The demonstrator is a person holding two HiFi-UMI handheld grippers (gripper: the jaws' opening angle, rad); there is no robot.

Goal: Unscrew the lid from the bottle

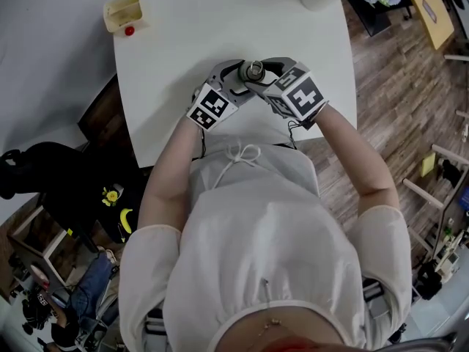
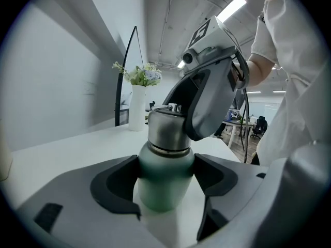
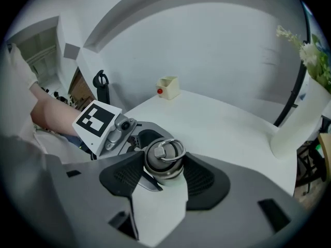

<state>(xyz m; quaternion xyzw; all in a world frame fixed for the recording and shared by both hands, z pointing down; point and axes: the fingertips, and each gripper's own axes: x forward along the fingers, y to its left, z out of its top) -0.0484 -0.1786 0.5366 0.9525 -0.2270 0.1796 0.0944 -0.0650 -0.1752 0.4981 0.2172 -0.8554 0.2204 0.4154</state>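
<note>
Bottle: the green-bodied bottle (image 2: 164, 195) stood upright on the white table (image 1: 220, 28), close to the person's edge, with both tools meeting over it.
Lid: the steel lid (image 3: 163, 159) with its ring handle sat on the bottle's neck, apparently not yet off.
Left gripper: the left gripper (image 2: 165, 177) came in nearly level and was clamped on the bottle's body just below the lid, probably to stop the body from turning.
Right gripper: the right gripper (image 3: 164, 170) reached steeply down onto the bottle's top, its pads closed against both sides of the lid, a hold suited to twisting.
Vase: a white vase (image 2: 137, 107) of flowers stood well beyond the bottle.
Box: a cream box (image 1: 123, 11) sat far from the bottle, at the table's far corner.
</note>
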